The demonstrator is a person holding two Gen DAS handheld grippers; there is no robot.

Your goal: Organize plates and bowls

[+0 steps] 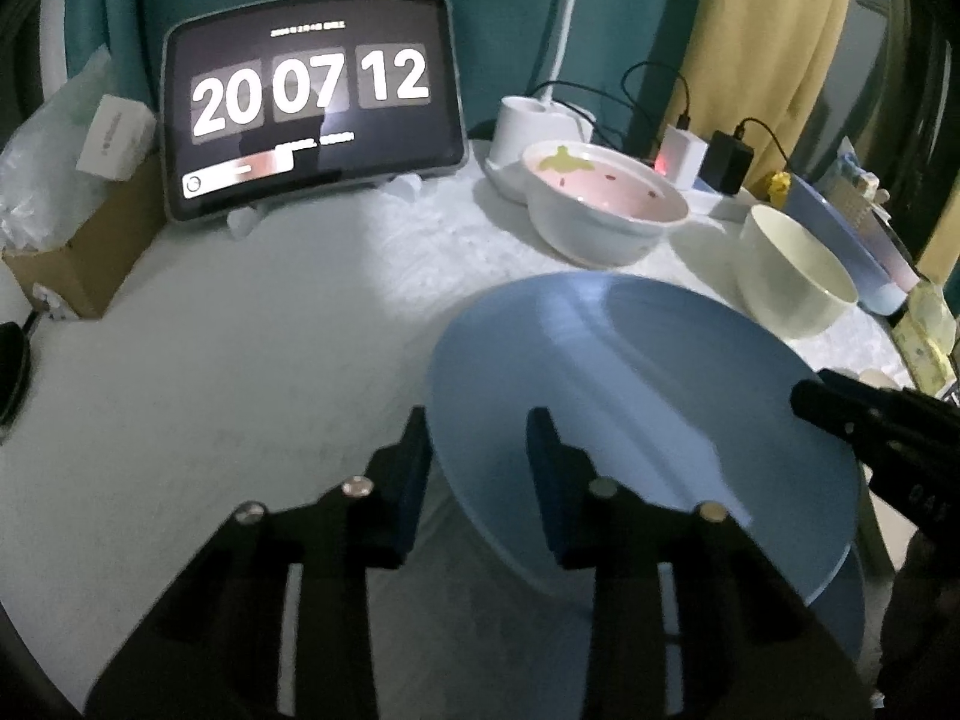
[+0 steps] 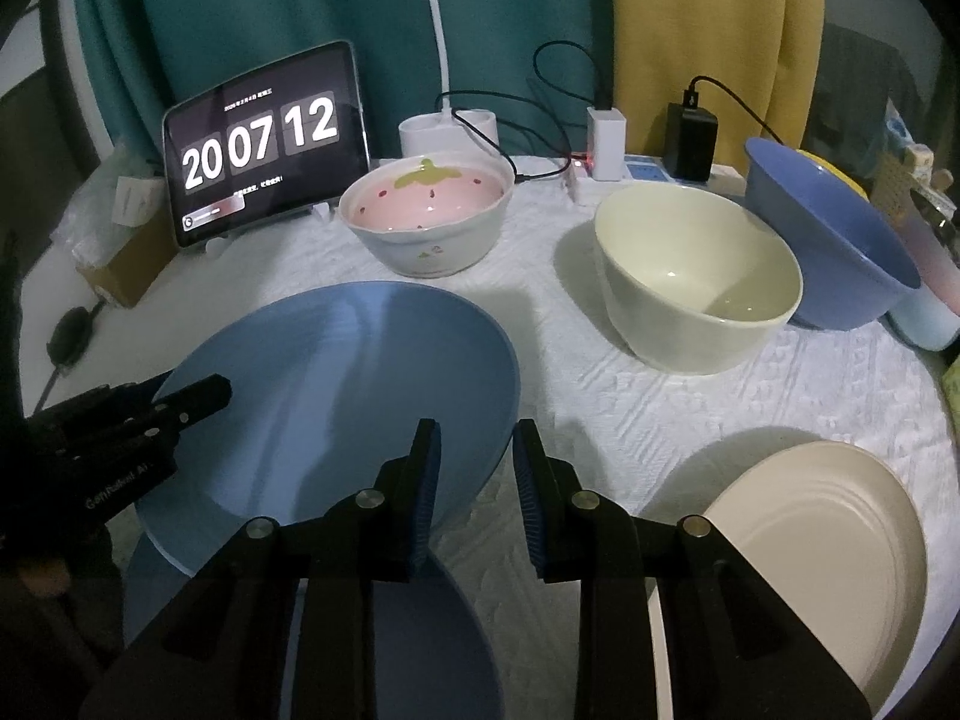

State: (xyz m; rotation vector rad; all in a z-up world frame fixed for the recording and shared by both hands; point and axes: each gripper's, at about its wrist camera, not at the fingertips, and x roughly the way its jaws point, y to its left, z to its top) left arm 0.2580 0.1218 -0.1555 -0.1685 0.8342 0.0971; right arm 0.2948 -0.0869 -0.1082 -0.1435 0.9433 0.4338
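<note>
Blue-padded fingers of the right gripper (image 2: 474,480) were seen spread, straddling the rim of a tilted blue plate (image 2: 336,396) without closing on it. That plate was raised above a second blue plate (image 2: 420,630) lying on the white textured tablecloth (image 2: 660,408). Its left edge sat between the parted jaws of the left gripper (image 1: 477,480); a firm grip could not be confirmed. Farther off stood a strawberry bowl (image 2: 426,222), a cream bowl (image 2: 696,282) and a blue bowl (image 2: 828,240); a cream plate (image 2: 828,540) lay near right. A tablet clock (image 2: 264,144) was propped before teal curtains (image 2: 300,0).
</note>
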